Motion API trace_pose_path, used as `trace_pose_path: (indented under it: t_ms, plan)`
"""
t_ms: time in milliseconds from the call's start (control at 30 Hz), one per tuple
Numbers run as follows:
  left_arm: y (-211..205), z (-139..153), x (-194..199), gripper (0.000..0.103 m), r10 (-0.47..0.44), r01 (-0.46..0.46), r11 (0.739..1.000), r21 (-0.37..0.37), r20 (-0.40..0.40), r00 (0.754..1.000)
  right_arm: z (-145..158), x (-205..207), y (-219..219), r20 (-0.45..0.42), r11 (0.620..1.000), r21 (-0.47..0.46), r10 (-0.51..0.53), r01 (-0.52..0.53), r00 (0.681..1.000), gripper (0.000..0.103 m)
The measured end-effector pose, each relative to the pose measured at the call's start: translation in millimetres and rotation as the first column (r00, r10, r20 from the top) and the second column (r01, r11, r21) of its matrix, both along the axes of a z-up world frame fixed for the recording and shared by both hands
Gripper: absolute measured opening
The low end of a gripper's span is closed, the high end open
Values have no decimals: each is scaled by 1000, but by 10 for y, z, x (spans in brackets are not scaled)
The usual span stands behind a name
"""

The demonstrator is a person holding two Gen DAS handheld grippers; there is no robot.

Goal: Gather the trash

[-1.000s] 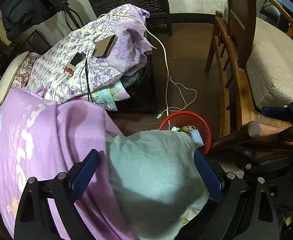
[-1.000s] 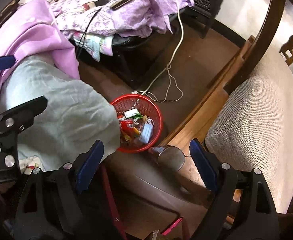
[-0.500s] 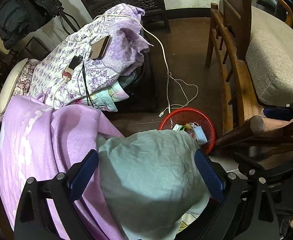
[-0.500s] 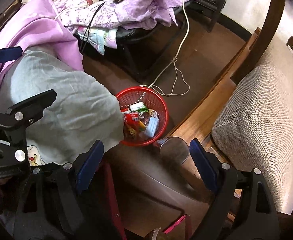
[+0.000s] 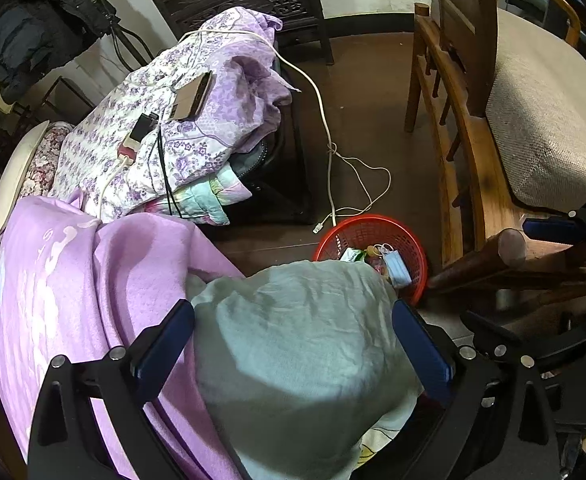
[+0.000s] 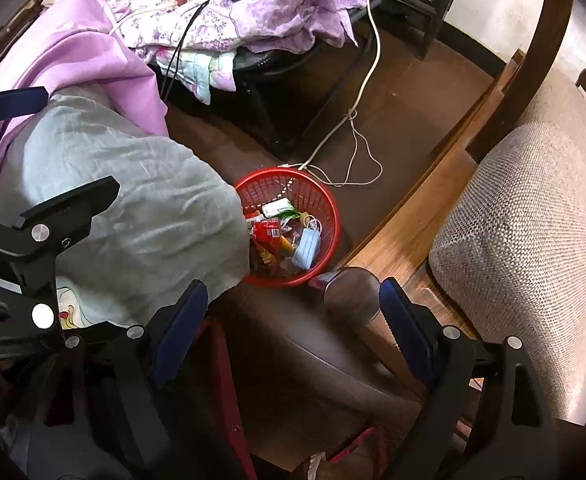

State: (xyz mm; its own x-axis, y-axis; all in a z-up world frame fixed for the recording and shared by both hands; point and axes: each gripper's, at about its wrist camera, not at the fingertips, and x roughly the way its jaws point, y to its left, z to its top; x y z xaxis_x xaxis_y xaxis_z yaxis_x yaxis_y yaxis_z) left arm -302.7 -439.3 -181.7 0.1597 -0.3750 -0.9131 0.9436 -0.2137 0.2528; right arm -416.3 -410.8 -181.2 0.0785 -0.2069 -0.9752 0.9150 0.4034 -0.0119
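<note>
Left of frame: pink blanket (image 5: pixel 73 300) and pale green pillow (image 5: pixel 305 344), the pillow now lying between the spread-apart fingers of the left gripper (image 5: pixel 293 344), pads not visibly pressing. Lower centre: red trash basket (image 6: pixel 329 216) on the floor, holding wrappers and a blue face mask (image 6: pixel 307 246), slightly higher in frame than a second ago as both views shifted a little. Right: right gripper (image 6: pixel 289 328), jaws apart and empty, above the floor near the wooden chair (image 6: pixel 513 216); collection appears not yet under way.

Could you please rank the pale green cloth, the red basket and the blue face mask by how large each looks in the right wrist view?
1. pale green cloth, though nearer the camera
2. red basket
3. blue face mask
</note>
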Motion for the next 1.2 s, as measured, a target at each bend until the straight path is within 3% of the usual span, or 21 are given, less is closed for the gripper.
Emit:
trace_pose_path:
  t_ms: [1200]
  plan:
    - [-64,-101,53,97,-90,91,996,5,-59,994,-85,108,-15,-33,998,51,-40,42,999,85]
